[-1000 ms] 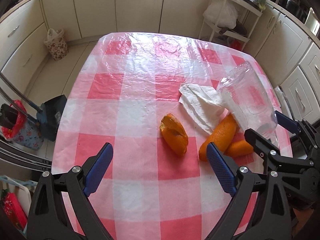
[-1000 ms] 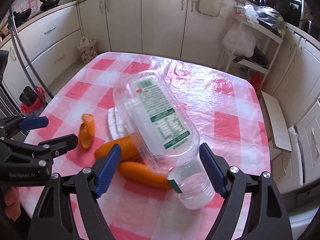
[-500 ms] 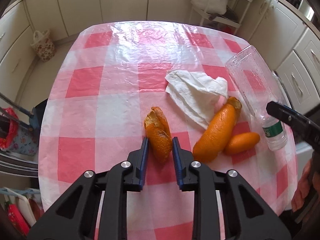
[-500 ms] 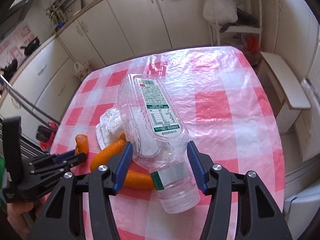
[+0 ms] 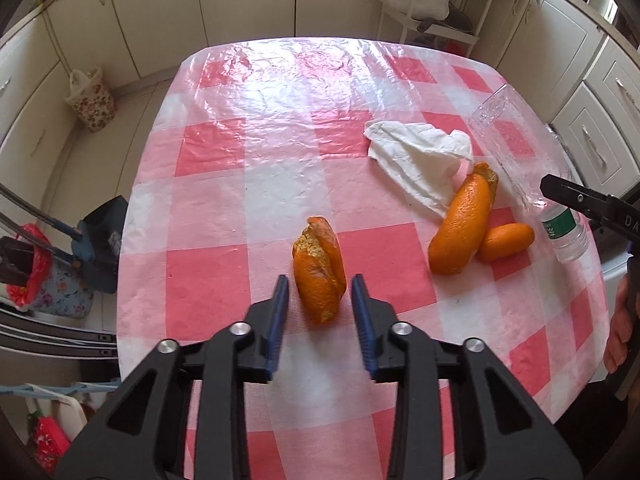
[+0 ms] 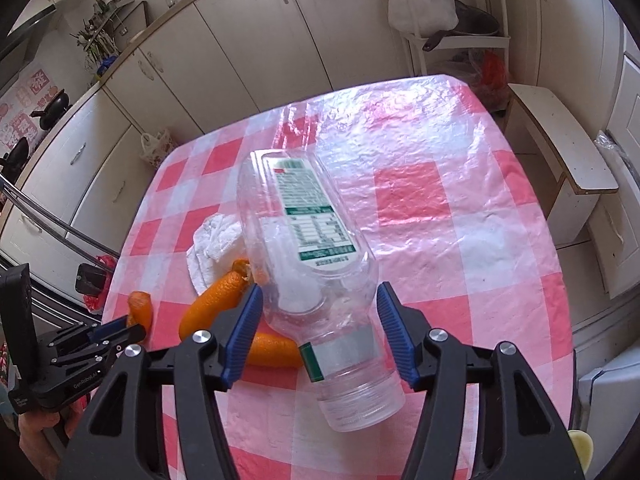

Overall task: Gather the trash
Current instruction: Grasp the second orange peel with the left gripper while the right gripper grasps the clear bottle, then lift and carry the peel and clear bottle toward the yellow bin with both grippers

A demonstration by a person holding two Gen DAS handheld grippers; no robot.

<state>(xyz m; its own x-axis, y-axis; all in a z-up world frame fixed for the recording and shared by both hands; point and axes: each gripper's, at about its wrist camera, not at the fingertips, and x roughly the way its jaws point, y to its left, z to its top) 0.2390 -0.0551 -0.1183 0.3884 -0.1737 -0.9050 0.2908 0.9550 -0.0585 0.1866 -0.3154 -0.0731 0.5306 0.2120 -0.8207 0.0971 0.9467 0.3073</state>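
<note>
On the red-checked table (image 5: 248, 216) lie an orange peel piece (image 5: 319, 274), two more peel pieces (image 5: 464, 224) (image 5: 506, 240), a crumpled white tissue (image 5: 420, 160) and a clear plastic bottle (image 6: 312, 248) on its side. My left gripper (image 5: 319, 312) is half open, its blue pads either side of the near peel, with gaps showing. My right gripper (image 6: 320, 332) is open around the bottle's shoulder, its pads close to the plastic; contact is unclear. The bottle (image 5: 520, 160) and the right gripper's finger also show in the left wrist view.
Cream cabinets surround the table. A white shelf rack (image 5: 436, 4) with bags stands behind. A dustpan (image 5: 100, 240) and a red bag (image 5: 28, 264) sit on the floor at left. A floral bag (image 5: 90, 100) leans on the cabinets. The table's right edge (image 6: 560, 320) is near the bottle.
My left gripper closed from wide open to nearly pinching the near peel, then reopened slightly. My right gripper narrowed around the bottle and shifted view; the bottle stays on the table.
</note>
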